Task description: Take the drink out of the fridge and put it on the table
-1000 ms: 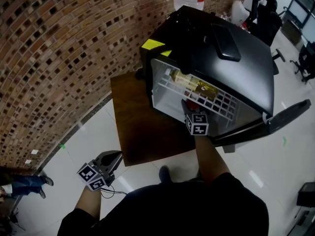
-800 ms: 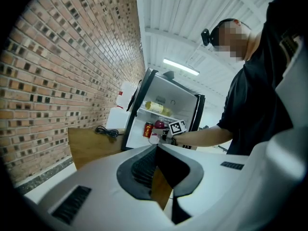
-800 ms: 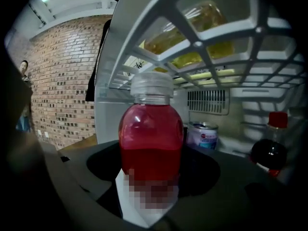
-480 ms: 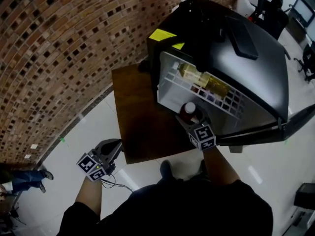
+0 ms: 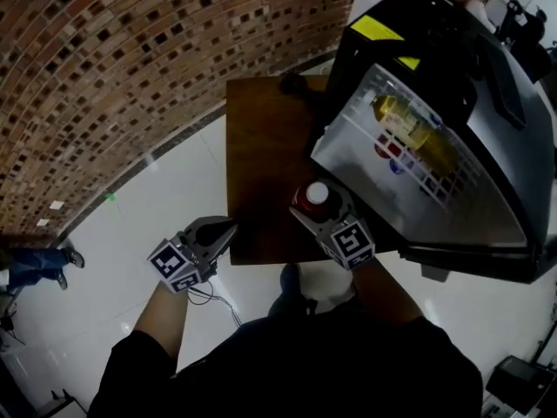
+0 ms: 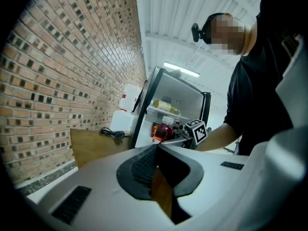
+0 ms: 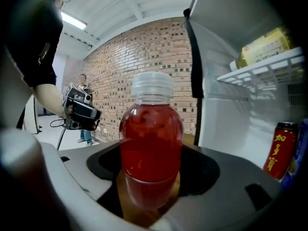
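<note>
A bottle of red drink with a white cap stands upright between my right gripper's jaws, which are shut on it. From the head view the bottle and right gripper hang over the brown table, just outside the open black fridge. My left gripper is shut with nothing in it, held low off the table's near left corner. The left gripper view also shows the red bottle in front of the fridge.
Inside the fridge, a yellow bottle lies on the white wire shelf and a red can stands below. A black cable lies at the table's far end. A brick wall runs along the left.
My right gripper has drawn the red bottle out of the fridge and over the table. The left gripper has stayed low at the left.
</note>
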The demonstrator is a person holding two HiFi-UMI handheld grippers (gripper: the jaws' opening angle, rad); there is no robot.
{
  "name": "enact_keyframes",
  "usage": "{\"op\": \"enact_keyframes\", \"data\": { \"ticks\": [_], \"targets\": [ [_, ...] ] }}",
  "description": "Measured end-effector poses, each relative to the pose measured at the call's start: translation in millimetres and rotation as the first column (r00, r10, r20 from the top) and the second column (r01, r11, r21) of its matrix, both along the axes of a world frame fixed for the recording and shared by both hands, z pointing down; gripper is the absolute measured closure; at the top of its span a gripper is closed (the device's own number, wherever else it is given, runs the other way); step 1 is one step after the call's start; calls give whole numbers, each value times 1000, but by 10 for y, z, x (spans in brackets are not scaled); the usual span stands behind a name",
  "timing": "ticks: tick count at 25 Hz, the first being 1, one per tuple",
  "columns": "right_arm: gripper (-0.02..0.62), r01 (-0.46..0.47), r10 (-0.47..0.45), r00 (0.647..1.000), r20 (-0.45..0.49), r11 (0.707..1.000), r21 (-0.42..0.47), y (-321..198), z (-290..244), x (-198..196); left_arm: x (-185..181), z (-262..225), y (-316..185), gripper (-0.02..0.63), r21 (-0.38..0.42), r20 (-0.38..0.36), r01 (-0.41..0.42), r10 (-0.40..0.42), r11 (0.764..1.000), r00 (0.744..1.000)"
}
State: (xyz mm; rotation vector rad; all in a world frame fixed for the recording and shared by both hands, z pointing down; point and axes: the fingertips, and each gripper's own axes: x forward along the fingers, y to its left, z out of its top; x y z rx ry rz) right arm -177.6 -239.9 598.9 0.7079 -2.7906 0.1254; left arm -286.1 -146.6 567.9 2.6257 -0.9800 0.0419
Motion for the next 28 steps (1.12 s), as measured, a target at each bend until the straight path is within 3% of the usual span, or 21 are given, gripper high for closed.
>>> {"op": "enact_keyframes", "data": {
  "ticks": [7,17,25,28],
  "targets": [
    [252,124,-124,992,7,991,-40,375,249,-515,-133,266,233,614,-13,-3,32,-32,999,999],
    [250,257,-258,966,-15,966,-27,746,551,-896,-276,572,526,614,-31,16,81,-81,996,997],
    [233,294,-293,956,-30,955,31,818,587,-969,-282,633,625,613,-32,6,101,-101,994,995],
    [192,282,-280,959,-43,958,47,810,525,-944,-259,552,641,614,-33,-6,114,-114,993,993]
  ]
}}
